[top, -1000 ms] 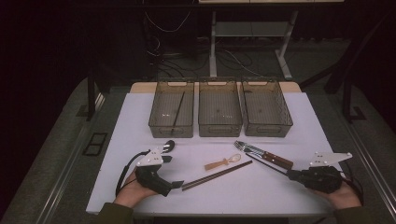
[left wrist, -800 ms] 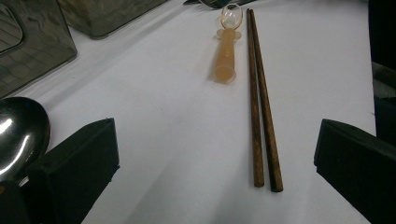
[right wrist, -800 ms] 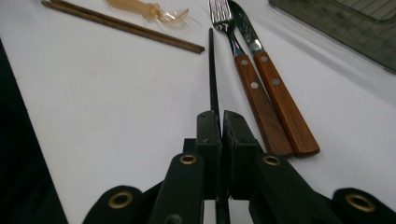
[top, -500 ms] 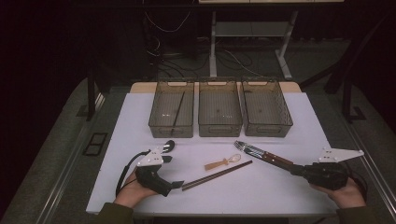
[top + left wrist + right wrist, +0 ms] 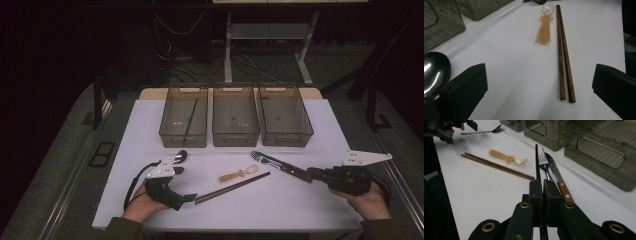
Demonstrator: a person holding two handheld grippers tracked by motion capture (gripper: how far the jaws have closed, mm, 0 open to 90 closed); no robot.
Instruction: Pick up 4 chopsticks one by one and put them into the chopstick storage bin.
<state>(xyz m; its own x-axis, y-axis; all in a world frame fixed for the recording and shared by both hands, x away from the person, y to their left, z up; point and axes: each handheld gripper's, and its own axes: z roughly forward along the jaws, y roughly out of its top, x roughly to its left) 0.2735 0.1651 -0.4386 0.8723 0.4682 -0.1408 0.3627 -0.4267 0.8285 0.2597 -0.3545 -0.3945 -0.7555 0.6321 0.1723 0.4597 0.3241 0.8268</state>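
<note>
My right gripper (image 5: 311, 174) (image 5: 542, 182) is shut on a thin black stick (image 5: 536, 162), held a little above the white table (image 5: 300, 210) at the right. Under the stick lie a fork (image 5: 543, 160) and a brown-handled knife (image 5: 557, 178) (image 5: 287, 169). My left gripper (image 5: 192, 198) (image 5: 539, 70) rests at the front left with its jaws wide apart. The near ends of a pair of brown wooden chopsticks (image 5: 232, 187) (image 5: 564, 57) lie between them, untouched. An amber plastic spoon (image 5: 240, 174) (image 5: 545, 27) lies just beyond the chopsticks.
Three smoky clear bins stand in a row at the back: left (image 5: 182, 141) with a dark stick (image 5: 191, 119) inside, middle (image 5: 236, 139), right (image 5: 289, 137). A metal spoon (image 5: 181, 156) (image 5: 434, 70) lies right beside my left gripper.
My right hand has risen slightly and drifted right, its gripper still shut on the black stick. The left hand has kept still.
</note>
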